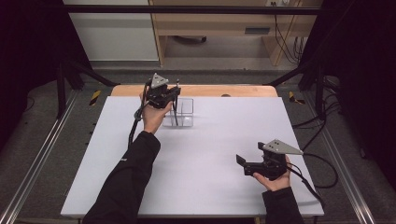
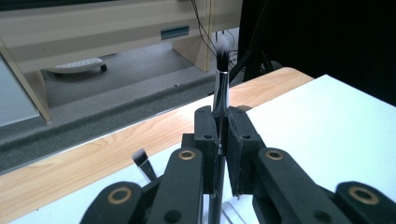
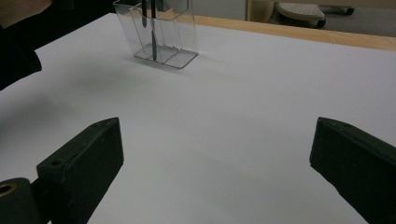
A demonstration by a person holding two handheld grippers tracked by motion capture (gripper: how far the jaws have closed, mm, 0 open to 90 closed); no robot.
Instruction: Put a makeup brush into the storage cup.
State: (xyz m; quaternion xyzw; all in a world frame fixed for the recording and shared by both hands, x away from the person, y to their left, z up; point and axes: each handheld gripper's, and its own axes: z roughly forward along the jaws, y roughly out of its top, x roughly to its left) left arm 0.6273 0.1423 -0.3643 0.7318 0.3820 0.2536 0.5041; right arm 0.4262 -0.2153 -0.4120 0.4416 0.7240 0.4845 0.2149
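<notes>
My left gripper [image 1: 173, 93] [image 2: 223, 122] is at the back of the table, over a clear plastic organizer [image 1: 187, 106] [image 3: 175, 32]. It is shut on the dark handle of a makeup brush [image 2: 221, 88], held upright with the white-tipped bristles on top. A second brush [image 2: 144, 163] with a dark handle [image 3: 152, 35] leans inside the organizer, just below the jaws. I cannot tell whether the held brush's lower end touches the organizer. My right gripper [image 1: 245, 158] [image 3: 217, 154] rests low near the front right of the table, with its jaws wide open and nothing between them.
The white board [image 1: 210, 154] covers the table, with a wooden edge [image 1: 233, 90] showing at the back. Black frame posts [image 1: 63, 79] stand at both back corners. A desk and hanging cables [image 1: 285, 42] lie beyond the table.
</notes>
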